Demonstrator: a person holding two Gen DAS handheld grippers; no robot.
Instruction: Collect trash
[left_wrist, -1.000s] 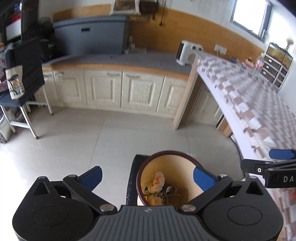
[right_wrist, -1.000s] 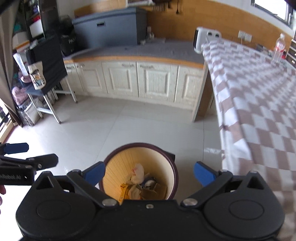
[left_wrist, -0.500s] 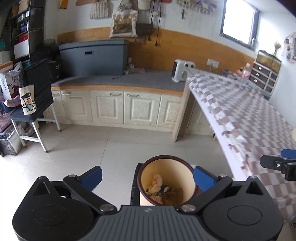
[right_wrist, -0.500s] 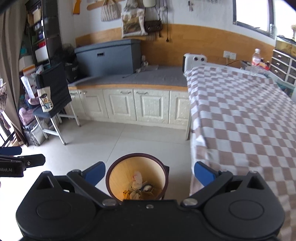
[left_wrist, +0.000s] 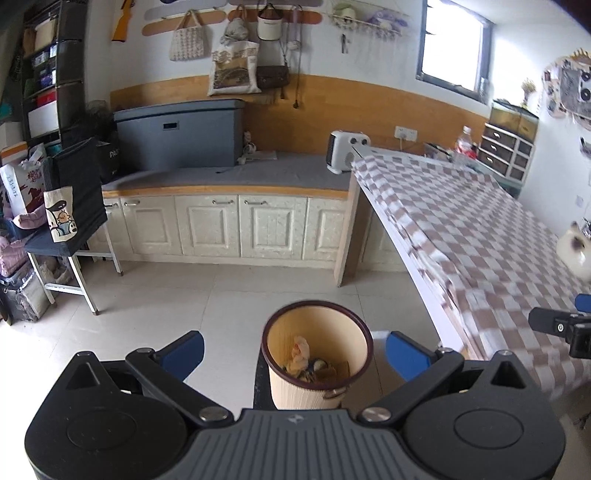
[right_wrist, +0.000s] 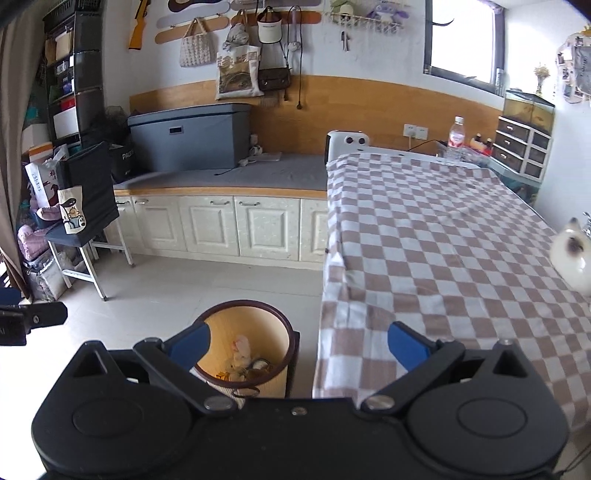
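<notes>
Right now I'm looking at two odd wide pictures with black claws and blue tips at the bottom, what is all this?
Those claws are two hand-held grippers, one in each of a person's hands; no robot arm is involved. Each carries a fisheye camera looking forward along its fingers. One picture comes from the left gripper, the other from the right gripper. Both are open and hold nothing. Below them on the tiled floor stands a tan waste bin with crumpled trash inside. Beside it is a table under a checked cloth; a water bottle stands at its far end. A cat shows at the right edge.
</notes>
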